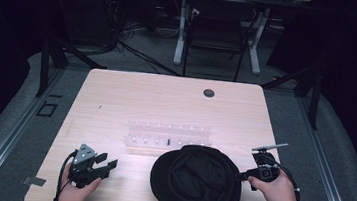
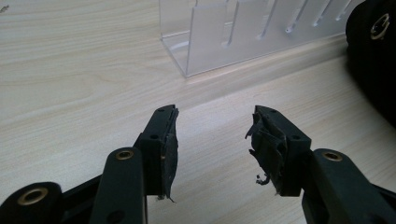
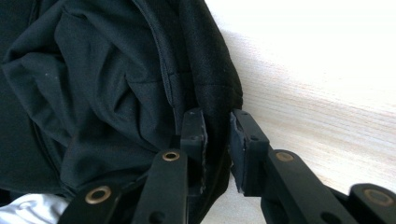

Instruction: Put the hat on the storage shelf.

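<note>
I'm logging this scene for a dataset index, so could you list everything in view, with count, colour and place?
Black fabric cap: one, black, lying inside-up on the near right of the table.
Clear plastic rack: one, transparent, mid-table just behind the cap.
Light wooden table: one, pale wood, centre of the high view.
Round dark grommet: one, dark, far edge of the table.
Black chair: one, black, beyond the table.
Left gripper: one, black, near left, jaws open over bare table.
Right gripper: one, black, near right, jaws straddling the cap's rim.
Hands: two, one on each gripper.
</note>
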Tool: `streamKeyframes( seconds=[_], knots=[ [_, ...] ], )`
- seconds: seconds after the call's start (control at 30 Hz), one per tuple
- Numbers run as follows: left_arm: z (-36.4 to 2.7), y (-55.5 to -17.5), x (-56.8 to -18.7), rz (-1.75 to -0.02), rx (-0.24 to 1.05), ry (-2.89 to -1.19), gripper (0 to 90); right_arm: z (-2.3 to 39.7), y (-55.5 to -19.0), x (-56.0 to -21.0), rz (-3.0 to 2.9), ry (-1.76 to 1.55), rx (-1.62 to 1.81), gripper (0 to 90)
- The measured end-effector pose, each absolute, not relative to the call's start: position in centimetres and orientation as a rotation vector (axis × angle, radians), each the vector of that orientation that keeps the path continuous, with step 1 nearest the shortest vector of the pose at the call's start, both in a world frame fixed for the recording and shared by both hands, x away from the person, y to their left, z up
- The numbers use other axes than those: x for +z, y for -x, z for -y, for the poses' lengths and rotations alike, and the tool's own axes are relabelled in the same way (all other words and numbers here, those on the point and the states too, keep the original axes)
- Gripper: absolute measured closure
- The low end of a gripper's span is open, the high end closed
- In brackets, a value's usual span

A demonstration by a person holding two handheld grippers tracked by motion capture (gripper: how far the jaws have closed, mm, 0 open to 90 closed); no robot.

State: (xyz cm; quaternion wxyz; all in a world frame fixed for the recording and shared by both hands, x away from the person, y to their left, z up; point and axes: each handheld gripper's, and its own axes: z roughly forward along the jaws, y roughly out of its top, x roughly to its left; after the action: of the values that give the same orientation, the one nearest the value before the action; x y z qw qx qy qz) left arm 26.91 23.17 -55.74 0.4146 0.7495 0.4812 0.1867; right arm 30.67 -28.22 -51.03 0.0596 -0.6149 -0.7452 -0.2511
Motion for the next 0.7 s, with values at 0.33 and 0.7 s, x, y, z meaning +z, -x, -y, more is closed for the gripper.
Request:
streamKeyframes(
  seconds=[0.33, 0.7],
  knots=[
    [-23.14, -26.98, -55.81, -1.21, 0.468, -1.886, 50.3, 28.12, -31.27, -51.35, 2.24, 1.834, -0.738, 78.0],
    [-23.08, -27.01, -55.9, -1.212, 0.469, -1.884, 50.3, 28.29, -31.25, -50.49, 2.211, 1.786, -0.704, 88.0]
  ],
)
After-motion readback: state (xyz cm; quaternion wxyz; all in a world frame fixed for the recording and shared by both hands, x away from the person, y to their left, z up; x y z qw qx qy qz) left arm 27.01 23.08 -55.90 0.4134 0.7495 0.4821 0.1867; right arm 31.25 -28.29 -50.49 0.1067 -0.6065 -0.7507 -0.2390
